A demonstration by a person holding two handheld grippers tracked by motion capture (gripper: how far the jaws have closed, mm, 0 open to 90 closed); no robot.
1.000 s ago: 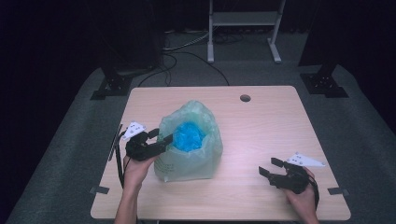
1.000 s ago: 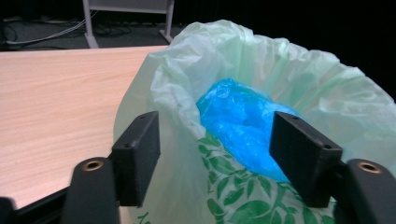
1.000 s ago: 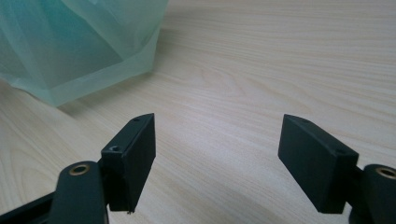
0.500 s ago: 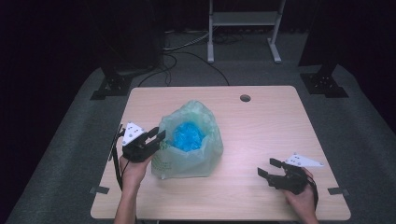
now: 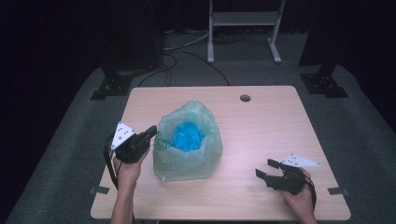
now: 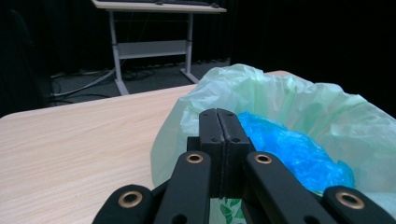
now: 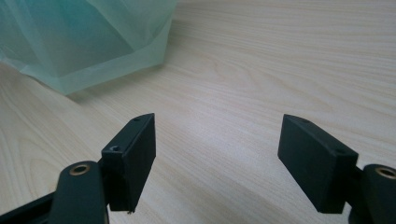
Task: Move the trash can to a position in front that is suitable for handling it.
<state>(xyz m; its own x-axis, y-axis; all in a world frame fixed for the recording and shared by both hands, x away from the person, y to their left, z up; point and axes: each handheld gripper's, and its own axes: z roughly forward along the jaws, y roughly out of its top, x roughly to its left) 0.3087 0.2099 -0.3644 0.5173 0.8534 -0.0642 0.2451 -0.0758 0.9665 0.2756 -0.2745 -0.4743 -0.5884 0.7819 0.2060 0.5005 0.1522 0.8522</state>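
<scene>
Evidently we had just been closing the left gripper point(image 6: 218, 116) on the bag point(image 5: 187, 161)'s soft, light rim between its jaws, right gripper point(image 7: 219, 140) gaping.

I see a light wood surface point(image 5: 280, 126) with a small round hole point(image 5: 245, 98) near its far edge. It stands on grey carpet floor point(image 5: 364, 121). Strips of tape point(image 5: 337, 190) mark the carpet by the near corners. Behind it I see a white metal frame stand point(image 5: 243, 21), with black cables point(image 5: 187, 51) trailing across the floor near it. Two black stand bases point(image 5: 109, 86) sit on the carpet, one at each far corner. The back of the room is dark, black curtain point(image 6: 303, 32) by the look. Light falls mostly on the surface top.
</scene>
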